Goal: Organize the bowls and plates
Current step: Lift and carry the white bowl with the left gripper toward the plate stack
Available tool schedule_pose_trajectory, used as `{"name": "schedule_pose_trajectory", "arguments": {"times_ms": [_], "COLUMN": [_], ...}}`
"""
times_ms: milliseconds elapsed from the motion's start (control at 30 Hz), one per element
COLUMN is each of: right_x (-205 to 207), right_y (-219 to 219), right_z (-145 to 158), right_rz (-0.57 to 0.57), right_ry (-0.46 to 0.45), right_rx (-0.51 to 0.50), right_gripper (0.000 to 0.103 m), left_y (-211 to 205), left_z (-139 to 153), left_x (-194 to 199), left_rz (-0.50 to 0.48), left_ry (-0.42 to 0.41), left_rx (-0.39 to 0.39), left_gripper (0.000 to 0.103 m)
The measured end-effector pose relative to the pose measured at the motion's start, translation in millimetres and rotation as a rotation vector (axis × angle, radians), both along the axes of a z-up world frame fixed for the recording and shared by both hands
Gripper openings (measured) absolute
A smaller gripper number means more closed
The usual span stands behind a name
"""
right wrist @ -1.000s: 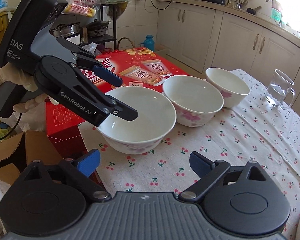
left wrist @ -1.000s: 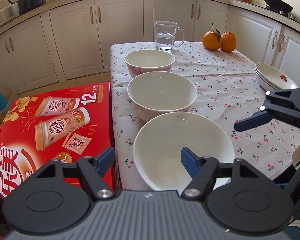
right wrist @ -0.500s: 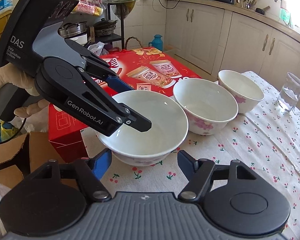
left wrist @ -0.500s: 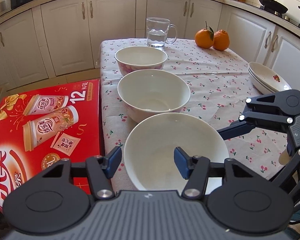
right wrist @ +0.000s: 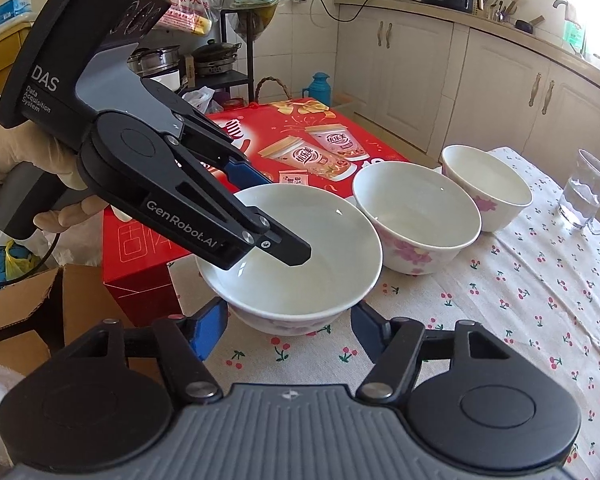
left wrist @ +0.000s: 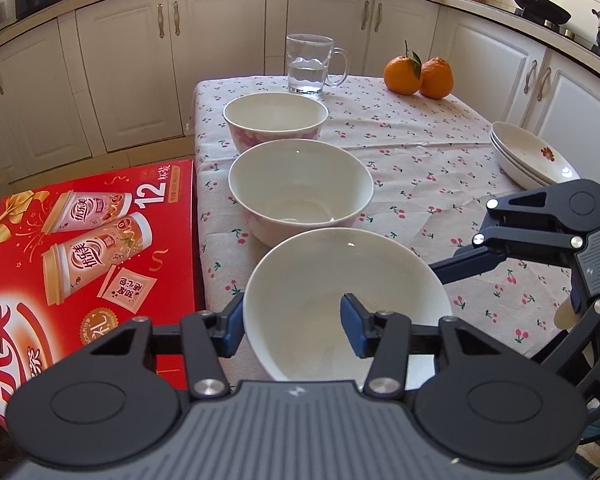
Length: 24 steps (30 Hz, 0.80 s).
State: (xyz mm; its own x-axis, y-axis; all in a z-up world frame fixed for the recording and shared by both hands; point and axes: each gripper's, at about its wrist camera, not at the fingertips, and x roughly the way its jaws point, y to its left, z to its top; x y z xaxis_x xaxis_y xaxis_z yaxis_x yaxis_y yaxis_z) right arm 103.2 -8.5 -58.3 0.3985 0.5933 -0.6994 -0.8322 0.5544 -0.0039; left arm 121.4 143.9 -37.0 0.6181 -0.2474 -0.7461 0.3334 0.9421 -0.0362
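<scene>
Three white bowls stand in a row on the cherry-print tablecloth (left wrist: 440,160): a near bowl (left wrist: 340,280), a middle bowl (left wrist: 300,184) and a far bowl (left wrist: 274,114). My left gripper (left wrist: 292,326) is open and straddles the near bowl's left rim, one finger outside and one inside. In the right wrist view the near bowl (right wrist: 320,264) sits just beyond my open right gripper (right wrist: 288,322), whose fingers flank its near side. Stacked plates (left wrist: 528,156) lie at the table's right edge.
A red gift box (left wrist: 88,240) stands against the table's left side. A glass mug of water (left wrist: 310,64) and two oranges (left wrist: 418,74) sit at the far end. Kitchen cabinets (left wrist: 120,60) stand behind. A cardboard box (right wrist: 28,304) is on the floor.
Both grippers have moved in on the near bowl. The left gripper's fingers now straddle its left rim, and the right gripper has come close to its side. The bowls have not moved.
</scene>
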Motion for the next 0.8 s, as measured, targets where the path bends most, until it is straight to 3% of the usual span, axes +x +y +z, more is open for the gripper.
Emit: {"name": "schedule_pose_trajectory", "arguments": {"times_ms": [300, 800], "right_x": [-3.0, -14.9], "right_y": [-14.8, -57.3], "right_z": [5.3, 18.4], "right_rz": [-0.027, -0.120], "right_ry": [0.020, -0.023], "right_rx": [0.024, 0.024], "right_gripper": [0.073, 0.073], "left_y": [-12.7, -59.8], "left_z": [4.3, 12.9], "left_x": [-5.0, 4.9], "left_rz": [-0.026, -0.132], "left_ry": [-0.007, -0.038], "left_rx": [0.001, -0.006], "left_gripper": [0.049, 0.049]}}
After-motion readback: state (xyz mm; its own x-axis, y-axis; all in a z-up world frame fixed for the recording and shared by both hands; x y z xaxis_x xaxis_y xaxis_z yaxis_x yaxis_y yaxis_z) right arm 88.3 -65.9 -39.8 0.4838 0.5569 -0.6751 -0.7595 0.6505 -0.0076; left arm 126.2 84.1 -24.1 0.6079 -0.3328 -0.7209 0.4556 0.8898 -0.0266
